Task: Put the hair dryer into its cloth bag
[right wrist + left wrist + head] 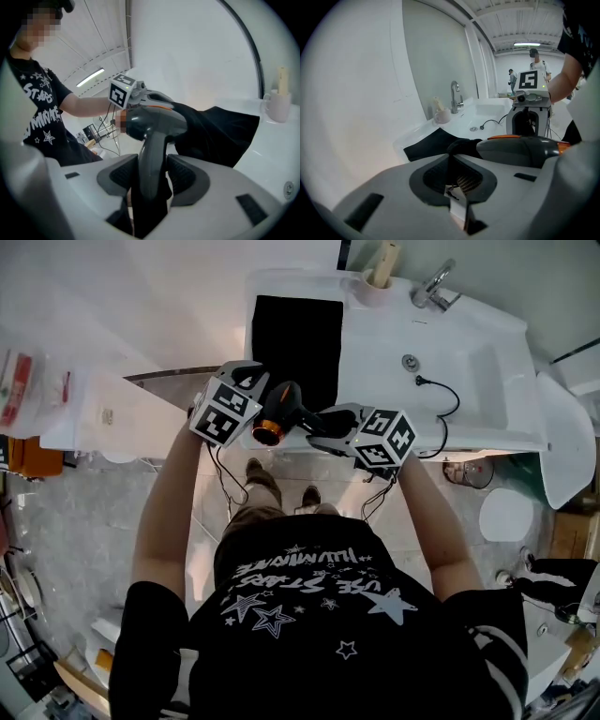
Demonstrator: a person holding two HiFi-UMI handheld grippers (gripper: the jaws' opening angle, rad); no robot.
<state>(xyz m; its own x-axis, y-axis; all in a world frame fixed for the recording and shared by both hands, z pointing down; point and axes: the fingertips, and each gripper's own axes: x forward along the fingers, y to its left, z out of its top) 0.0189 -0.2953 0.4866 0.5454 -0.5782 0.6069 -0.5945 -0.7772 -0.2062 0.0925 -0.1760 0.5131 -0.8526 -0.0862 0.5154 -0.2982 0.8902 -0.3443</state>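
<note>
A dark grey hair dryer (281, 413) with an orange ring hangs in front of the white counter, between my two grippers. My right gripper (325, 424) is shut on the hair dryer's handle (151, 173), with the body (154, 123) above the jaws. The black cloth bag (298, 334) lies flat on the counter beside the sink. My left gripper (249, 386) is shut, and a fold of the bag's near edge (464, 146) is pinched at its tips (452, 158). The dryer's body (520, 151) sits just right of that fold. In the right gripper view, the bag (220, 131) drapes right from the dryer.
The white sink basin (469, 362) holds a black cord (441, 395). A tap (433, 282) and a mug (380, 273) stand at the back of the counter. A wall closes off the counter's left side. Below, clutter lines the tiled floor on both sides.
</note>
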